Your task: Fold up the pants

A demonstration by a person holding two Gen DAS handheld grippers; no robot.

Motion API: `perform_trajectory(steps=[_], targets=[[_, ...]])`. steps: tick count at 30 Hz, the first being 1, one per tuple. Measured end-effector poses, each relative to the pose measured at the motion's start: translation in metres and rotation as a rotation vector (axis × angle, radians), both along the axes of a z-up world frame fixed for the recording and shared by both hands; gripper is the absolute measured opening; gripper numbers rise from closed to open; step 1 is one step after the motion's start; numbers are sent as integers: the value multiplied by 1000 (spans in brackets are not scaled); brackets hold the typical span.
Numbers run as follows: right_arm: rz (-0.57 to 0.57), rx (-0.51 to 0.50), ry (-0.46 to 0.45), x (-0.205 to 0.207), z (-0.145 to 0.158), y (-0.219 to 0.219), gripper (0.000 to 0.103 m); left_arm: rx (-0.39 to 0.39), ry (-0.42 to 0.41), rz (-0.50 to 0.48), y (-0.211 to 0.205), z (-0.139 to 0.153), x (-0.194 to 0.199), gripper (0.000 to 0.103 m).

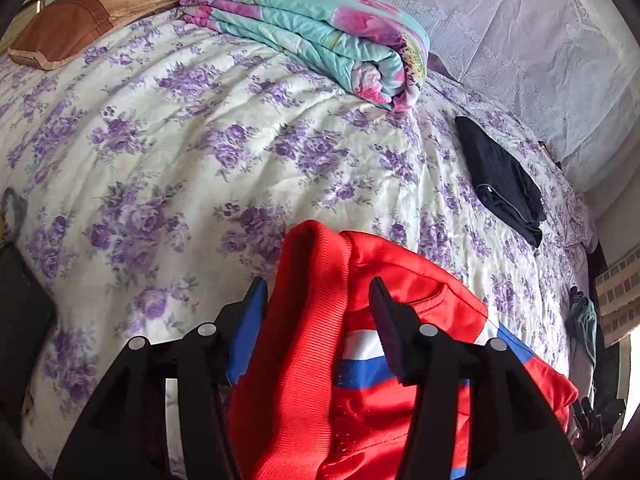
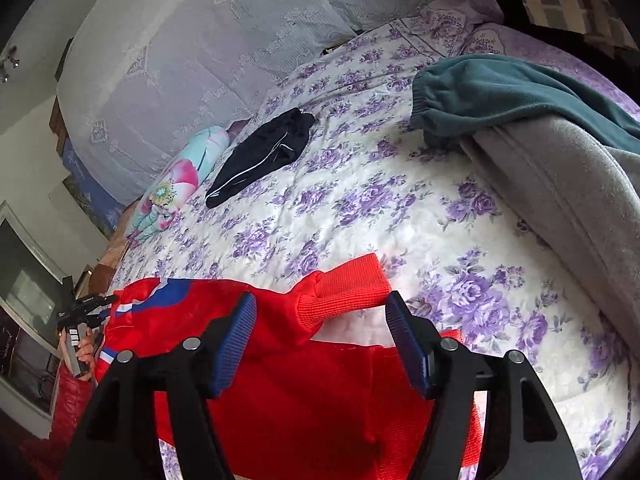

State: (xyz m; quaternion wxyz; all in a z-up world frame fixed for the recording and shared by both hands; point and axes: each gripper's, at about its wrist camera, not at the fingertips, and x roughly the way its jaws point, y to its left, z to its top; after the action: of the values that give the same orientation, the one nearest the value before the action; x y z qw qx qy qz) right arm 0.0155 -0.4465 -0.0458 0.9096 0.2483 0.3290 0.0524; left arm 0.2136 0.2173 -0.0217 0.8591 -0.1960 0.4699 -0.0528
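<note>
Red pants (image 1: 360,380) with white and blue stripes lie on the floral bedspread (image 1: 200,140) at the near edge. In the left wrist view my left gripper (image 1: 318,284) is open, its fingers on either side of the ribbed red waistband (image 1: 308,320). In the right wrist view the same red pants (image 2: 304,400) lie under my right gripper (image 2: 320,300), which is open with a ribbed red cuff (image 2: 348,288) between its fingertips. The left gripper also shows at the far left of the right wrist view (image 2: 80,312), held by a hand.
A folded floral quilt (image 1: 320,32) and a brown pillow (image 1: 80,20) lie at the head of the bed. Folded black pants (image 1: 500,180) lie near the wall, also in the right wrist view (image 2: 264,156). Teal pants (image 2: 500,92) and grey pants (image 2: 560,184) are at the right.
</note>
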Motion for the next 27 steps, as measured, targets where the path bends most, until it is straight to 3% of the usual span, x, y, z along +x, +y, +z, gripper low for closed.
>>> perform_trajectory(steps=[1,2,3,7,10,13,16,18,21,23,27], targets=[[-2,-6,2,-1,1,0,68,25,-12,-5,-5,3,0,36],[-11,-13,5,-3,2,-1,68,64,-28,-12,-11,7,-2,15],[-24,-20,10,-5,3,-3,68,83,-44,-12,-13,10,-5,10],[-34,-36,36,-17,6,-8,68,-6,-141,44,6,37,-30,9],[45,-52,47,-22,5,6,68,-79,-174,79,25,51,-41,9],[199,-88,45,-2,7,39,68,-47,-157,79,23,51,-38,9],[293,-138,5,50,17,76,71,-15,-138,93,15,45,-34,9],[237,-119,-63,90,30,80,71,-8,-142,108,13,45,-35,9],[165,33,-63,132,38,65,71,-22,-144,124,16,48,-41,9],[159,62,-81,131,42,54,71,-18,-141,125,20,49,-46,9],[77,-25,-62,102,31,19,71,3,-119,119,27,41,-44,10]])
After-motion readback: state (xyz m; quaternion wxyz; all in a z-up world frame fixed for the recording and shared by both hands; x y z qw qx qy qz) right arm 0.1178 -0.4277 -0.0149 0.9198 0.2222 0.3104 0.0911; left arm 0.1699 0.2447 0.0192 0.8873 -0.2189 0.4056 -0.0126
